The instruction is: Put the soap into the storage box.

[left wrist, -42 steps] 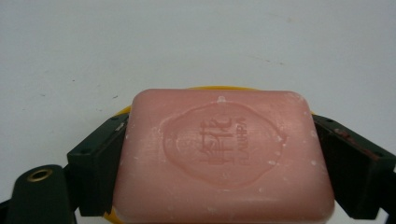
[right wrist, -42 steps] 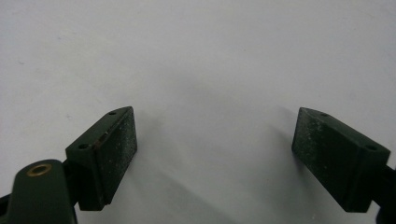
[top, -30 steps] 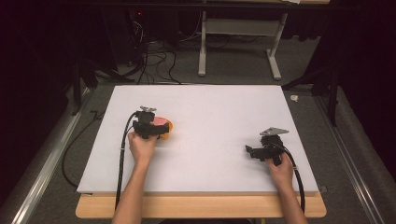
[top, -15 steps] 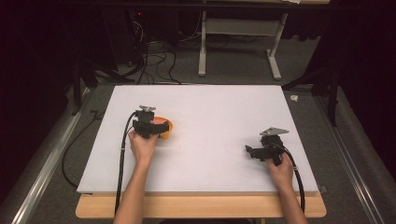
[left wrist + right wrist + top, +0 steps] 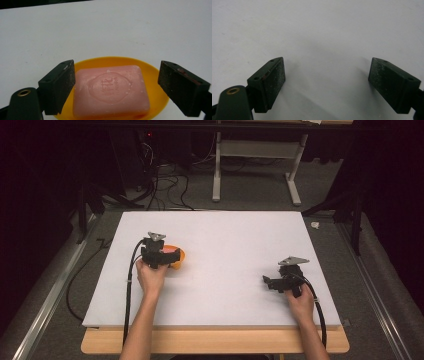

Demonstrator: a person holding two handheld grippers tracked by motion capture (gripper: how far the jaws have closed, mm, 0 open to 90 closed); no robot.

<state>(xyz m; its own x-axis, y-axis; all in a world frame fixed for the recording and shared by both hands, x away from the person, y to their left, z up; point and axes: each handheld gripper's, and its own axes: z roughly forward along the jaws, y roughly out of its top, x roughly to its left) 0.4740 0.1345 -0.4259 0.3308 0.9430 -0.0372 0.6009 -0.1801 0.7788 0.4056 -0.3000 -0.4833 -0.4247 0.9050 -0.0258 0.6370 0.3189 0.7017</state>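
A: Where do we stand with the soap?

B: The pink soap bar (image 5: 111,91) lies flat in a shallow orange dish (image 5: 152,75) on the left part of the white table (image 5: 235,245). Our left gripper (image 5: 113,87) is lowered over it, one finger on each side of the bar. The fingers (image 5: 60,85) have just been closing in, yet they are not gripping: the left pad sits right at the bar's edge, the right pad has a clear gap. So we judge the reach done, while the grip and the lift remain.

A: And the other hand?

B: Our right gripper (image 5: 270,282) rests on the right part of the table, well apart from the dish, its fingers (image 5: 268,82) spread wide with nothing but bare table between them.

A: Anything in the way?

B: The table surface carries nothing else. The dish rim rises close beside the bar, so the fingers could catch it as they close. Beyond the table we see dark floor, loose cables (image 5: 165,185) and a white frame's legs (image 5: 216,170).
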